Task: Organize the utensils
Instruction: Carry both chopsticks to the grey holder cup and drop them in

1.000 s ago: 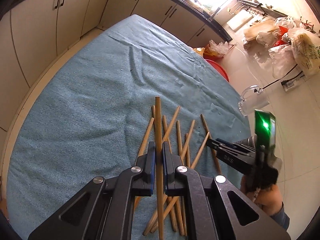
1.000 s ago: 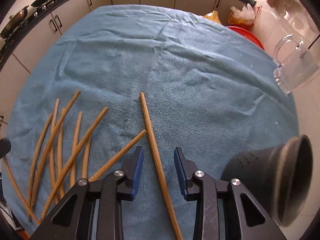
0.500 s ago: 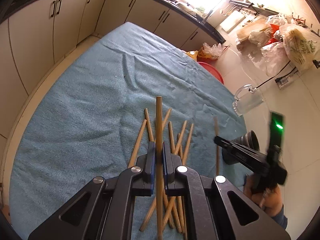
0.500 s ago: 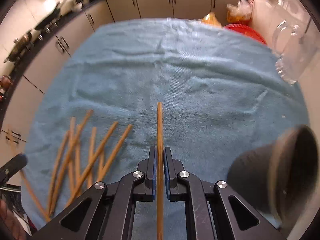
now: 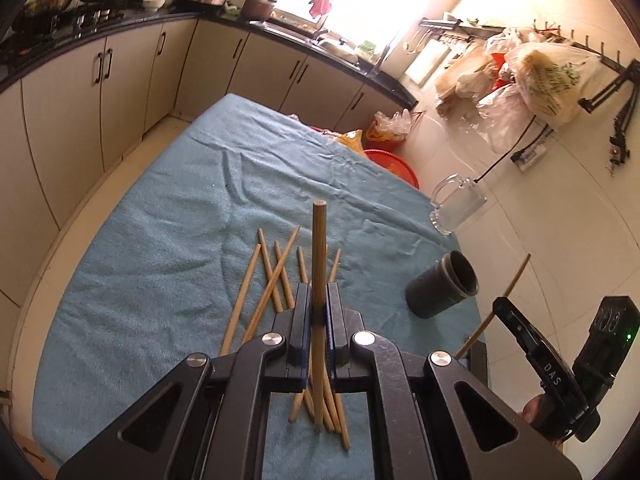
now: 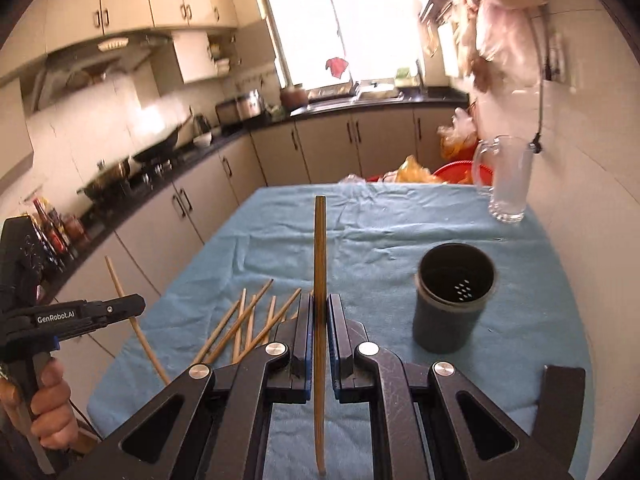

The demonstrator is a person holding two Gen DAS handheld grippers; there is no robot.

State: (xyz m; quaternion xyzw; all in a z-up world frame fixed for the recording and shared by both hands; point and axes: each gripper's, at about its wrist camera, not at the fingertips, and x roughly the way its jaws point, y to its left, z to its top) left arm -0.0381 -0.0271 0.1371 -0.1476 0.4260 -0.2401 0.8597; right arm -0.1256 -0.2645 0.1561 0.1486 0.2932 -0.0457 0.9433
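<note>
My left gripper (image 5: 318,304) is shut on a wooden chopstick (image 5: 319,248) and holds it lifted above the blue cloth. Several loose chopsticks (image 5: 276,276) lie on the cloth below it; they also show in the right wrist view (image 6: 248,320). My right gripper (image 6: 319,312) is shut on another chopstick (image 6: 320,248), raised above the table. The dark utensil holder (image 6: 454,296) stands upright and looks empty, right of the right gripper; in the left wrist view it (image 5: 442,290) sits right of the pile. The right gripper's chopstick (image 5: 500,300) shows at the table's right edge.
A glass mug (image 6: 506,178) stands at the far right corner of the blue cloth (image 6: 380,232). A red basin (image 5: 390,162) and bags lie beyond the far edge. Kitchen cabinets (image 5: 80,92) run along the left.
Both grippers have risen and tilted up with their chopsticks. The right gripper, open around a chopstick a second ago, closed on it and lifted it off the cloth.
</note>
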